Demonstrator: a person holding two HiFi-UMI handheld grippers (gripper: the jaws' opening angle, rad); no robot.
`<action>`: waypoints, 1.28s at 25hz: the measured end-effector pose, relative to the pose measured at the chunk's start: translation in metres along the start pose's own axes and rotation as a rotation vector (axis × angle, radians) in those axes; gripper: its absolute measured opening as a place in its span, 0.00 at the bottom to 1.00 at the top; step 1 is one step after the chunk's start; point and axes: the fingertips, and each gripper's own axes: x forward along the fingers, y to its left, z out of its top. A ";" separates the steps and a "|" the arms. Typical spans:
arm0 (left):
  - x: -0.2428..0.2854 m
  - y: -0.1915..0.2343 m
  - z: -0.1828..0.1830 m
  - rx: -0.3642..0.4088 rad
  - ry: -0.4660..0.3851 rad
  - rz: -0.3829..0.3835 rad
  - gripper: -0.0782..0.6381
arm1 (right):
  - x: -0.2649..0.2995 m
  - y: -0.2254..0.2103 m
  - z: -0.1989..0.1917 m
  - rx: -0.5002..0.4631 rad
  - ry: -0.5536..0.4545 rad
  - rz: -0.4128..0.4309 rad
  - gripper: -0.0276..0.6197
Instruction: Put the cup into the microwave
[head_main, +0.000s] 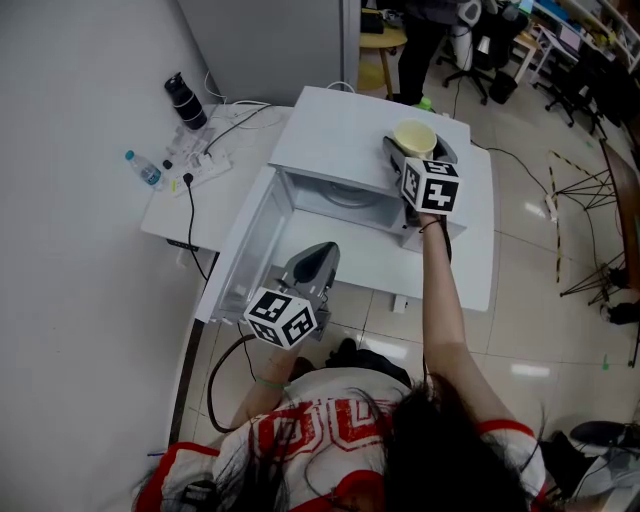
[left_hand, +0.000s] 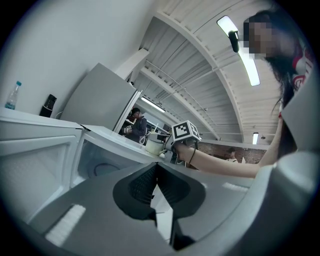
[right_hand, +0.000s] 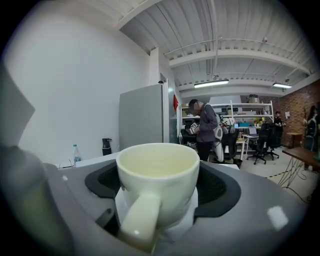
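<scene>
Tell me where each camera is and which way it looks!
Head view: on the person's head, looking steeply down at the open microwave with the cup on top; hair, both arms, left gripper and right gripper show.
Left gripper view: rides the left gripper, looking level along its shut jaws into the microwave; right arm and hair show.
Right gripper view: rides the right gripper, looking along its open jaws at the cup between them; no own body shows.
Shared: all three see the cup.

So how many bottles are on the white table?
2. A clear water bottle with a blue cap stands near the table's left edge; a dark bottle stands farther back by the wall. More may hide behind the microwave.
</scene>
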 end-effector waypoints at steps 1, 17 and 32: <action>0.000 0.000 0.000 0.000 -0.001 0.003 0.10 | 0.000 0.000 0.000 -0.002 0.000 0.000 0.72; -0.005 -0.001 -0.004 -0.009 -0.006 0.034 0.10 | -0.020 0.023 0.006 0.012 -0.055 0.096 0.72; -0.023 -0.016 -0.011 0.010 0.028 -0.008 0.10 | -0.090 0.060 0.003 0.021 -0.097 0.120 0.72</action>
